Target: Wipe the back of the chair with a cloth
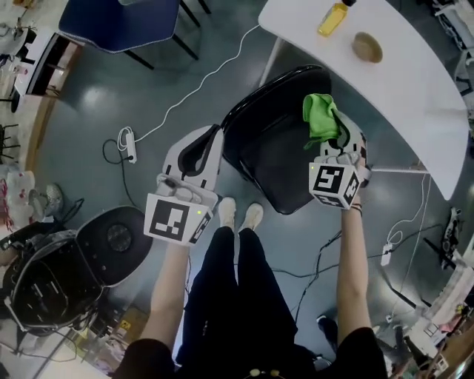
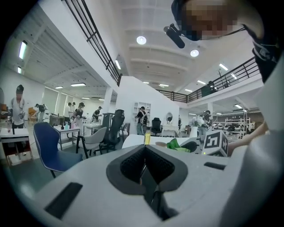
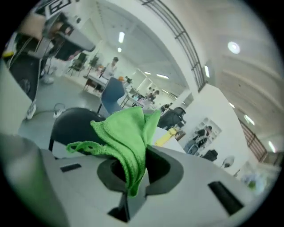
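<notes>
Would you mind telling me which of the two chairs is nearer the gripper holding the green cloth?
The black chair, right by the right gripper shut on the green cloth; the blue chair stands far off, upper left.

No legible text, brand, number or sign in any view. The only printed marks are black-and-white square marker patterns: one on the cube (image 1: 175, 219) of the left gripper (image 1: 213, 137), one on the cube (image 1: 335, 181) of the right gripper (image 1: 337, 127). They are codes, not letters. The yellow bottle (image 1: 332, 19) near the white table's (image 1: 415, 89) edge is too small to read any label.
</notes>
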`<move>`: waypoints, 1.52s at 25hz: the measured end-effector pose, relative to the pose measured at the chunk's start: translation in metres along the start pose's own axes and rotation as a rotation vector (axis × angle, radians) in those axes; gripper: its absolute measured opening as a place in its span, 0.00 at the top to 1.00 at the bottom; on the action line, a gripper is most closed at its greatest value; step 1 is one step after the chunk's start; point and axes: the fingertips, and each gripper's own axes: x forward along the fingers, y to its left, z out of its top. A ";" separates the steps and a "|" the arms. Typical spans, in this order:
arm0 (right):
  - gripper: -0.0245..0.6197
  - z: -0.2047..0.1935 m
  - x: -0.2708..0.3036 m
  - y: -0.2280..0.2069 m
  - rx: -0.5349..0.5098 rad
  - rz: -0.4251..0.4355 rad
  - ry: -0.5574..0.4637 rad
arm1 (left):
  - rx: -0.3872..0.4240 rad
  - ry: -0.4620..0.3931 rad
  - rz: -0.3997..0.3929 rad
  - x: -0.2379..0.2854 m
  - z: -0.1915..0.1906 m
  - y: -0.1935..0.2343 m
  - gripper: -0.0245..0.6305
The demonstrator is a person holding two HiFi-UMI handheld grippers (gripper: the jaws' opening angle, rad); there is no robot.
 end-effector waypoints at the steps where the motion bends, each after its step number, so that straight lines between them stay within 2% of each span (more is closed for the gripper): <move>1: 0.90 0.005 -0.012 -0.005 0.100 -0.008 -0.011 | 0.000 0.001 -0.007 -0.003 0.006 -0.006 0.96; 4: 0.90 0.018 -0.054 -0.021 0.343 -0.040 -0.074 | 0.016 -0.003 -0.038 -0.010 0.023 -0.031 0.96; 6: 0.90 0.032 -0.082 -0.028 0.422 -0.063 -0.124 | 0.030 -0.011 -0.059 -0.015 0.035 -0.045 0.96; 11: 0.90 0.073 -0.126 -0.051 0.518 -0.120 -0.202 | 0.027 -0.038 -0.097 -0.010 0.069 -0.051 0.96; 14: 0.90 0.078 -0.171 -0.063 0.557 -0.175 -0.217 | 0.060 -0.055 -0.129 -0.023 0.088 -0.076 0.96; 20: 0.90 0.103 -0.245 -0.089 0.660 -0.274 -0.361 | 0.070 -0.102 -0.161 -0.045 0.129 -0.105 0.96; 24: 0.90 0.124 -0.286 -0.102 0.697 -0.333 -0.429 | 0.076 -0.124 -0.205 -0.062 0.156 -0.125 0.96; 28: 0.90 0.138 -0.318 -0.108 0.683 -0.377 -0.475 | 0.089 -0.141 -0.260 -0.078 0.173 -0.149 0.96; 32: 0.90 0.148 -0.338 -0.116 0.694 -0.384 -0.489 | 0.154 -0.171 -0.272 -0.091 0.192 -0.160 0.96; 38: 0.90 0.166 -0.360 -0.126 0.677 -0.377 -0.518 | 0.172 -0.233 -0.275 -0.103 0.217 -0.166 0.96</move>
